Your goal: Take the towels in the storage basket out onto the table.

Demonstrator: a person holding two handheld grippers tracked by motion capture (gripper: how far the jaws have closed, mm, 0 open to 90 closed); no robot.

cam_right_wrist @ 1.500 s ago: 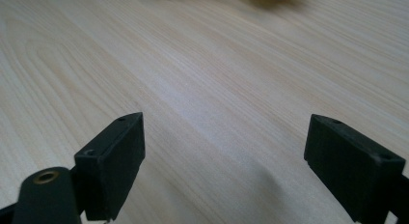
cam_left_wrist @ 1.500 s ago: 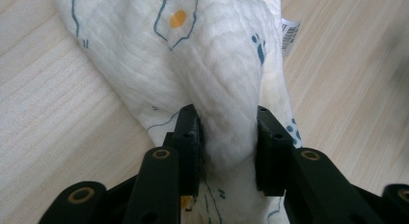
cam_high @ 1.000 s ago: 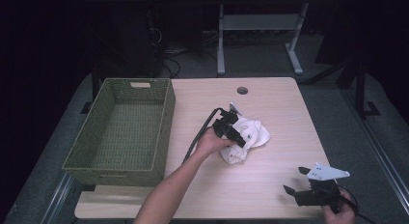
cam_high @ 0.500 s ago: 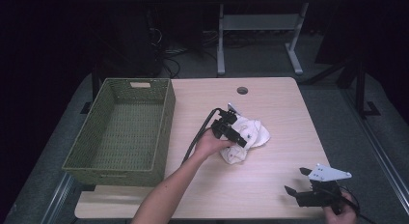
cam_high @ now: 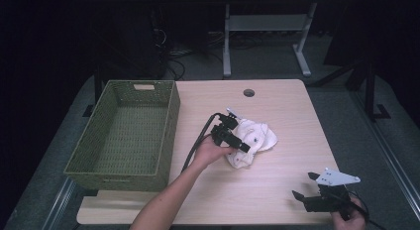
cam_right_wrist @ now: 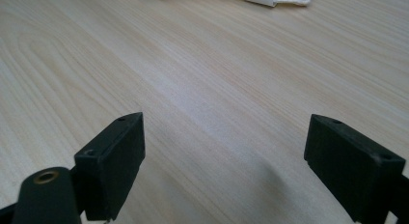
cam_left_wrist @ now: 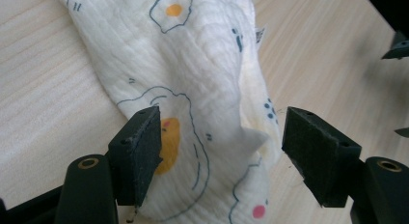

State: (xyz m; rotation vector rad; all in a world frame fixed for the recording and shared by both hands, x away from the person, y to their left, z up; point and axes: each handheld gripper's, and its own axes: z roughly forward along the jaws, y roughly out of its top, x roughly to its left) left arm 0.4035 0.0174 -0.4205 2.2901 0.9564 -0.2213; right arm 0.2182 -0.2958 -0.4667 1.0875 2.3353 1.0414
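A crumpled white cloth (cam_high: 257,137) printed with fried eggs and small blue marks lies on the middle of the wooden table (cam_high: 287,106). My left gripper (cam_high: 239,143) hovers over the cloth's near left part. Its jaws have just been opening. In the left gripper view the cloth (cam_left_wrist: 193,64) lies between and under the pads (cam_left_wrist: 140,147), which stand apart from it, so the left gripper (cam_left_wrist: 219,122) is open. My right gripper (cam_high: 303,186) rests near the table's front right corner. The right gripper (cam_right_wrist: 224,132) is open with bare wood between its jaws.
A green woven basket (cam_high: 171,121) with nothing in it stands along the table's left side. A round cable hole (cam_high: 249,92) sits at the back middle of the table. Desk legs and cables stand on the dark floor behind.
The left gripper has shifted slightly over the cloth, which stays on the table. The right gripper has kept still.
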